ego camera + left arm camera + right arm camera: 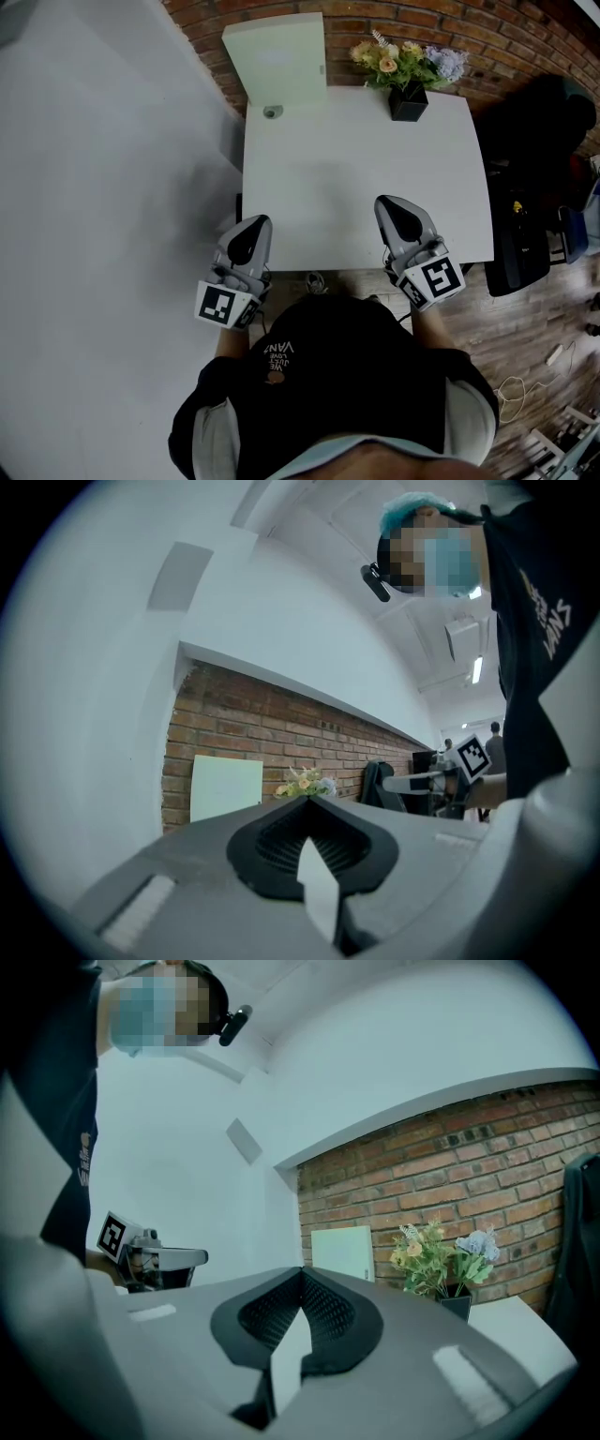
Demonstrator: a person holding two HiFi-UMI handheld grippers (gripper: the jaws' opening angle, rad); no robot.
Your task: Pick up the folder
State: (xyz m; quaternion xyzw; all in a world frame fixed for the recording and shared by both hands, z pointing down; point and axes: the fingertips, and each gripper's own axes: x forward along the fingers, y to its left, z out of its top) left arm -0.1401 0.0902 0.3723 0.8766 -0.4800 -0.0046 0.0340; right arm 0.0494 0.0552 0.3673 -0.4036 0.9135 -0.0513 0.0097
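The pale green folder (277, 56) stands upright at the far left corner of the white worktop (366, 187), its back against the brick wall (506, 47). Just in front of its foot lies a small round thing (272, 112), too small to make out. To the right along the same far edge, apart from the folder, is a black pot of flowers (408, 70). The left hand-held gripper (255, 223) is at the near left corner of the worktop and the right hand-held gripper (386, 202) is over the near edge; both point level toward the wall. Each has its jaws closed together with nothing between them. A stretch of plain worktop lies between both and the folder. In the left gripper view the folder (226, 787) shows left of the closed jaw tips, with the flowers (305, 782) right above them. In the right gripper view the folder (343, 1251) shows just right of the tips. Dark bags or a chair (534, 131) crowd the right side of the worktop, on a wooden floor (544, 319).
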